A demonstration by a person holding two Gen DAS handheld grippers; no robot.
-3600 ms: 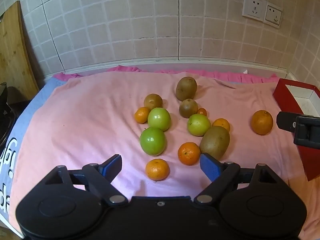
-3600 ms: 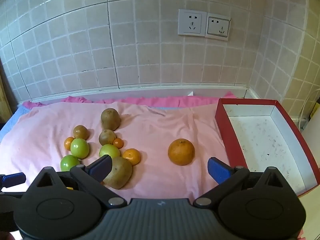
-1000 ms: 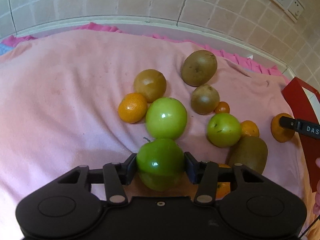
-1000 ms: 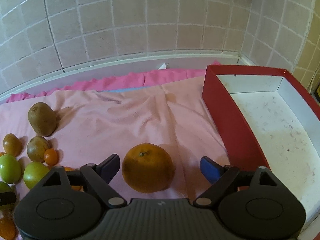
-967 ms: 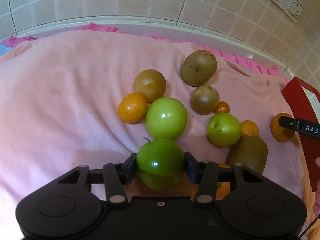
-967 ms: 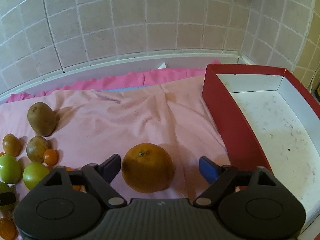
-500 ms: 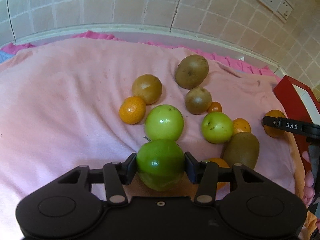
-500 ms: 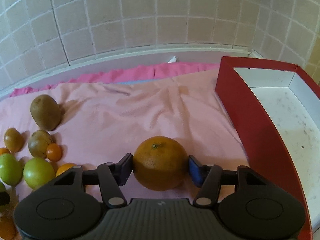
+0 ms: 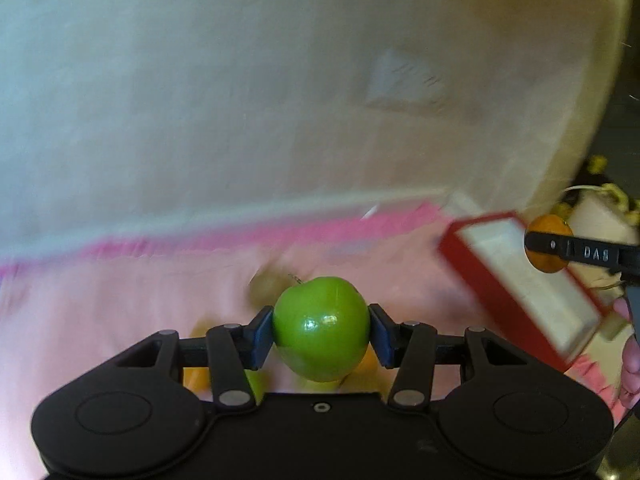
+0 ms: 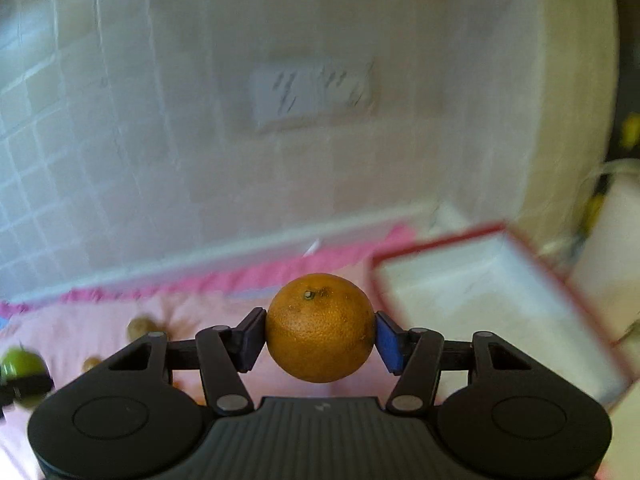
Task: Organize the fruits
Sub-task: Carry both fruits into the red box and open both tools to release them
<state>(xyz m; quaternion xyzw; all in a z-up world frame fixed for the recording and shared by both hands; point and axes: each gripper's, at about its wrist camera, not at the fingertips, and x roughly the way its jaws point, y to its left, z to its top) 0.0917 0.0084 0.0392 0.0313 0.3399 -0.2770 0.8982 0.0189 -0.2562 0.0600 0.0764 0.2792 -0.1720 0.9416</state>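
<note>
My left gripper is shut on a shiny green apple, held up above the pink cloth. My right gripper is shut on a large orange, also lifted off the cloth. In the left wrist view the right gripper with the orange hangs at the right, above the red box. The red box with its white inside lies to the right of the orange in the right wrist view. The apple in the left gripper shows at that view's left edge. Both views are blurred by motion.
Several fruits stay on the cloth, mostly hidden below the grippers: a brown kiwi behind the apple, more kiwis at left. A tiled wall with sockets stands behind. A person's fingers show at the right edge.
Both grippers have risen off the cloth with their fruit. The right gripper closed on the orange and lifted it. The views now look higher up, at the wall and the red box.
</note>
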